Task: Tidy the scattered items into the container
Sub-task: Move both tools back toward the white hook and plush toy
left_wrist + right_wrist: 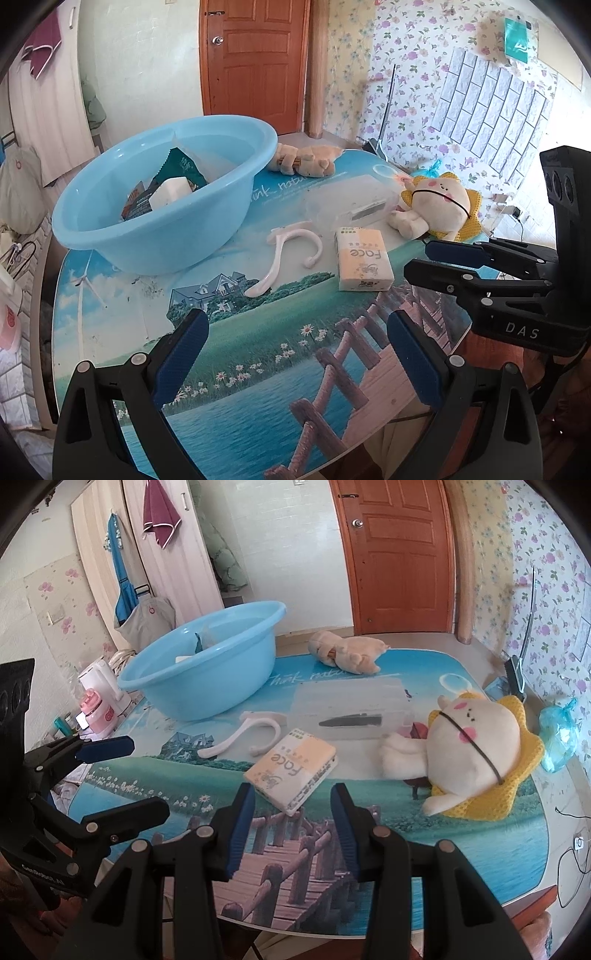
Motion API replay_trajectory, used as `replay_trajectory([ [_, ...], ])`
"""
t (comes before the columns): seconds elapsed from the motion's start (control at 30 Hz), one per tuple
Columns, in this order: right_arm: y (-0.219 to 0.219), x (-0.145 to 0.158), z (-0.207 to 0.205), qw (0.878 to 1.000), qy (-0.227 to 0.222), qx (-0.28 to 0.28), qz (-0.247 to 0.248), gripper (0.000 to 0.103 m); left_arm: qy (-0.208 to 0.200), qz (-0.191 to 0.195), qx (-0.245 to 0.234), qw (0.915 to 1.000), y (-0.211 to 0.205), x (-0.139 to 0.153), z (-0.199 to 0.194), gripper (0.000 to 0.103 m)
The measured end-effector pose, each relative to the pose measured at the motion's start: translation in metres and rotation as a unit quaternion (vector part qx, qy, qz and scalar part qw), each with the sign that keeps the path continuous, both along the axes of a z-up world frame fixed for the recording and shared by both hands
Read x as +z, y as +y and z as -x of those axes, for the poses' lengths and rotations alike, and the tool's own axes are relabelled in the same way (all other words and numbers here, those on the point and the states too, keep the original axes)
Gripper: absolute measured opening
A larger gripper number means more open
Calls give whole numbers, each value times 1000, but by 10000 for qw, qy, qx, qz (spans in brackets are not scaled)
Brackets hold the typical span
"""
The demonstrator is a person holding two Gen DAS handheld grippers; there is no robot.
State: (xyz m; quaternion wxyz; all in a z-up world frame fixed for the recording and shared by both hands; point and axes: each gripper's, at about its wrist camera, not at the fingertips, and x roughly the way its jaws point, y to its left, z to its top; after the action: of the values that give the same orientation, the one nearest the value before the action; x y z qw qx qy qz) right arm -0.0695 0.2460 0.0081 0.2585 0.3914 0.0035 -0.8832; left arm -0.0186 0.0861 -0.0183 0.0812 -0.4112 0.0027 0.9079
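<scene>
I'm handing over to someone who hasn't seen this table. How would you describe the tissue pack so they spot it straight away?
Start at the big light-blue plastic basin on the scenic-print table. Moving toward the near edge, past the white curved plastic hanger, lies the small rectangular cream-and-orange tissue pack, flat on the table just ahead of the open right gripper. It alone is boxy and printed "Face"; the neighbouring toys are soft plush.
</scene>
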Motion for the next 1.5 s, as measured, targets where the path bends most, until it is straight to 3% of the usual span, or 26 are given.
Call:
replay_trajectory([
  [0.87, 33, -12, 16, 9992, -43, -359, 176, 42, -147, 139, 74, 9998, 15, -17, 27, 98],
  [1.07, 27, -13, 19, 9995, -20, -274, 171, 42, -134, 317, 337, 9988, 12, -25, 45, 98],
  [1.3, 21, -16, 24, 9994, -107, -243, 213, 56, -42, 515, 572, 9970, 9, -31, 64, 98],
  [1.5, 16, -3, 16, 9989, 336, -329, -4, 57, -22, 535, 641, 9965, 9, -34, 80, 98],
])
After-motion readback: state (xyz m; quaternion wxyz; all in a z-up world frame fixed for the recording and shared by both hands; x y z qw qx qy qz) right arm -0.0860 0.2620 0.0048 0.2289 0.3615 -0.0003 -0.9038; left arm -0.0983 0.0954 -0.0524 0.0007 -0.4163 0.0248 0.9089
